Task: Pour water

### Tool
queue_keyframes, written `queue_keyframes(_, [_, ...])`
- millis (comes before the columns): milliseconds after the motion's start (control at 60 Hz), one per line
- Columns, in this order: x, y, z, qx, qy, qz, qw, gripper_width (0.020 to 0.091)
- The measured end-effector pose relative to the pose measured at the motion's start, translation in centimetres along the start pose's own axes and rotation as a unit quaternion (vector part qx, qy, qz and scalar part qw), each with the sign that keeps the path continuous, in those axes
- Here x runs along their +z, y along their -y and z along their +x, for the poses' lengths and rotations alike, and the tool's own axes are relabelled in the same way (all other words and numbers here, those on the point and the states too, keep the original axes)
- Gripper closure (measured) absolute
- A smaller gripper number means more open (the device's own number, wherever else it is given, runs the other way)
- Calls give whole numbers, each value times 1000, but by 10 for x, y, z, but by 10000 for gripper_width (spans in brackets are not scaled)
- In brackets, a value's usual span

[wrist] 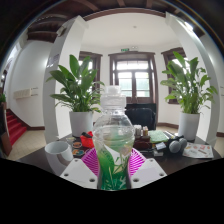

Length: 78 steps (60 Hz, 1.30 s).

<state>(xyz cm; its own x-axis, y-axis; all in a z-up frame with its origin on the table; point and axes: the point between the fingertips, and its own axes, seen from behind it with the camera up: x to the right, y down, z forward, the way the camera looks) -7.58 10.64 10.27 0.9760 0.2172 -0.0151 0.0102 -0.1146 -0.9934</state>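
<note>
A clear plastic water bottle [114, 145] with a pale cap and a green leaf-printed label is standing upright between the two fingers of the gripper [115, 163], filling the middle of the view. The pink pads [91, 160] are sitting against the bottle's sides at roughly nine and three o'clock of it, so the tongs are appearing narrowed and clamped on the bottle, holding it. Behind the bottle a dark table [35, 158] is stretching across. At about nine o'clock from the bottle a white mug [58, 152] is resting on the table, well apart from the fingers. At about three o'clock, a cluster of small items [165, 143] is lying on the table, too small to identify. Just behind the bottle at ten o'clock, something red [87, 139] is peeking out. Two large leafy plants in white pots are standing beyond the table, one [78, 95] at ten o'clock and one [188, 92] at two o'clock. A dark-framed door [133, 78] is showing at twelve o'clock.
</note>
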Motion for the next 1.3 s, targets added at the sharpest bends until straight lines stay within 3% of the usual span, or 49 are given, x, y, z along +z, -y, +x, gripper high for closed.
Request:
queue_keyframes(167, [2, 1, 4, 6, -7, -3, 1000, 597])
queue_keyframes(217, [3, -5, 5, 6, -14, -23, 1000, 539])
queue_keyframes(250, [2, -10, 7, 6, -20, -39, 999, 402])
queue_keyframes(267, [2, -12, 8, 4, -23, -45, 999, 412])
queue_keyframes(300, [-2, -12, 10, 0, -31, -49, 998, 243])
queue_keyframes(317, [-4, -11, 11, 0, -35, -49, 998, 222])
queue_keyframes(400, [-27, -7, 14, -3, -50, -50, 997, 258])
queue_keyframes(817, [-210, 1, 22, 27, -138, -92, 986, 247])
queue_keyframes(1117, [-267, 39, 43, 39, -183, -56, 981, 250])
queue_keyframes(1300, [-280, 60, 39, 28, -181, -41, 982, 251])
